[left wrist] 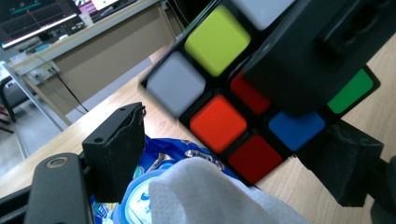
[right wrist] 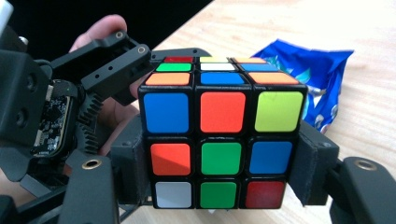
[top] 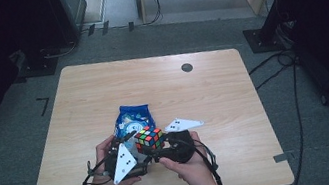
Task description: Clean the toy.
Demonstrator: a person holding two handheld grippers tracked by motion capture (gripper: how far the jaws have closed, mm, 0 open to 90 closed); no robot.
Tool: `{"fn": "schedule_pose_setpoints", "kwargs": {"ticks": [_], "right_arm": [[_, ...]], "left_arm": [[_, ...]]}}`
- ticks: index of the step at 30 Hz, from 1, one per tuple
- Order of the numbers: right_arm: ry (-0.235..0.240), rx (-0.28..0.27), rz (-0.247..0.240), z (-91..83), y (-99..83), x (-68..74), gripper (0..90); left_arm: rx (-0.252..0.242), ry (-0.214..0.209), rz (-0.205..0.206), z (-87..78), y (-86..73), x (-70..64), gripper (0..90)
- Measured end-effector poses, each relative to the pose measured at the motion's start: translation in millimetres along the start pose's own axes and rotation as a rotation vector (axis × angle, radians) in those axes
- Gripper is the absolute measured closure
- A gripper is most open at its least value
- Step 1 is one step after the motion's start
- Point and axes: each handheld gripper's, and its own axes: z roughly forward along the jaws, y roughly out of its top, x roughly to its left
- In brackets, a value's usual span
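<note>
One cube (right wrist: 220, 140), one blue packet (top: 132, 119) and two hand-held grippers are seen above one tabletop (top: 212, 89). The cube is clamped by its lower layer between the jaws of the right hand-held gripper (right wrist: 219, 175), raised off the tabletop, with one flat face turned squarely toward that gripper's camera; being a cube, no long axis is shown. The left hand-held gripper (left wrist: 233, 154) is held just beside it, its jaws spread apart with nothing gripped, one jaw near the cube's corner. The packet is lying beyond the cube, its long axis running away from the grippers.
</note>
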Motion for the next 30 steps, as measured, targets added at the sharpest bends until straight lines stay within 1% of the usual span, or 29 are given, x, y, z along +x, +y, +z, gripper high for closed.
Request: {"fn": "schedule_pose_setpoints", "kwargs": {"ticks": [2, 3, 4, 5, 6, 7, 9, 12, 13, 14, 15, 16, 17, 18, 19, 21, 22, 24, 26, 27, 28, 30], "right_arm": [[-0.003, 0.013, 0.005, 1.2, -0.5, -0.6, 34.6], [-0.002, 0.021, 0.016, 1.7, -0.5, -1.2, 34.6], [-0.002, 0.021, 0.016, 1.7, -0.5, -1.2, 34.6], [-0.005, 0.037, 0.025, 3.1, -0.6, -3.1, 34.6], [-0.008, 0.046, 0.028, 3.5, -0.6, -3.7, 34.6], [-0.01, 0.051, 0.03, 4.1, -0.7, -4.2, 34.6], [-0.025, 0.06, 0.024, 5.1, -1.0, -4.2, 34.6], [-0.029, 0.063, 0.027, 6.6, -1.2, -2.9, 34.6], [-0.029, 0.061, 0.027, 7.1, -1.2, -3.0, 34.5], [-0.028, 0.061, 0.027, 7.5, -1.0, -3.0, 34.5], [-0.029, 0.055, 0.028, 7.4, -1.0, -2.9, 34.4], [-0.033, 0.044, 0.027, 6.5, -0.5, -3.3, 34.4], [-0.033, 0.039, 0.031, 5.7, 0.1, -3.4, 34.4], [-0.033, 0.039, 0.031, 5.7, 0.1, -3.4, 34.4], [-0.033, 0.034, 0.031, 5.8, 0.0, -4.2, 34.4], [-0.031, 0.022, 0.034, 5.8, -0.2, -5.0, 34.4], [-0.026, 0.01, 0.041, 5.3, -0.1, -5.2, 34.3], [-0.012, -0.021, 0.035, 3.2, 0.4, -5.4, 34.2], [-0.004, -0.083, 0.031, -3.0, 2.3, -5.0, 34.1], [-0.001, -0.118, 0.03, -7.3, 3.7, -5.1, 33.9], [-0.001, -0.159, 0.033, -12.9, 5.3, -5.4, 34.1], [-0.013, -0.205, 0.032, -18.2, 6.6, -6.9, 34.6]], "left_arm": [[0.003, 0.004, 0.022, 0.8, -0.4, -2.2, 18.7], [0.002, 0.007, 0.033, 1.3, -0.8, -3.4, 18.7], [0.002, 0.007, 0.033, 1.3, -0.8, -3.4, 19.0], [0.004, 0.016, 0.058, 2.5, -1.5, -6.3, 19.1], [0.004, 0.017, 0.069, 3.1, -1.8, -7.8, 19.4], [0.0, 0.011, 0.071, 3.6, -1.9, -9.0, 20.2], [0.002, 0.015, 0.091, 4.7, -2.3, -11.3, 21.7], [0.01, 0.017, 0.084, 5.7, -3.1, -11.7, 23.5], [0.016, 0.011, 0.074, 5.8, -3.2, -11.3, 23.7], [0.023, 0.004, 0.07, 6.2, -3.6, -11.3, 25.2], [0.035, -0.003, 0.078, 7.1, -4.9, -11.8, 28.5], [0.037, -0.009, 0.082, 7.5, -6.3, -13.0, 31.5], [0.032, -0.005, 0.075, 7.6, -6.7, -14.1, 33.7], [0.032, -0.005, 0.075, 7.6, -6.7, -14.1, 33.7], [0.037, -0.009, 0.05, 8.5, -5.9, -14.0, 33.7], [0.031, -0.018, 0.021, 8.3, -5.6, -11.8, 33.8], [0.027, -0.019, 0.005, 8.0, -5.6, -10.2, 33.8], [0.036, -0.014, -0.019, 6.8, -6.2, -5.6, 33.9], [0.039, 0.0, -0.062, 5.2, -9.2, 2.2, 33.9], [0.044, 0.011, -0.097, 3.8, -12.0, 9.0, 33.9], [0.045, 0.017, -0.122, 3.0, -13.9, 13.5, 33.9], [0.049, 0.029, -0.187, -0.5, -19.2, 26.5, 33.9]]}}
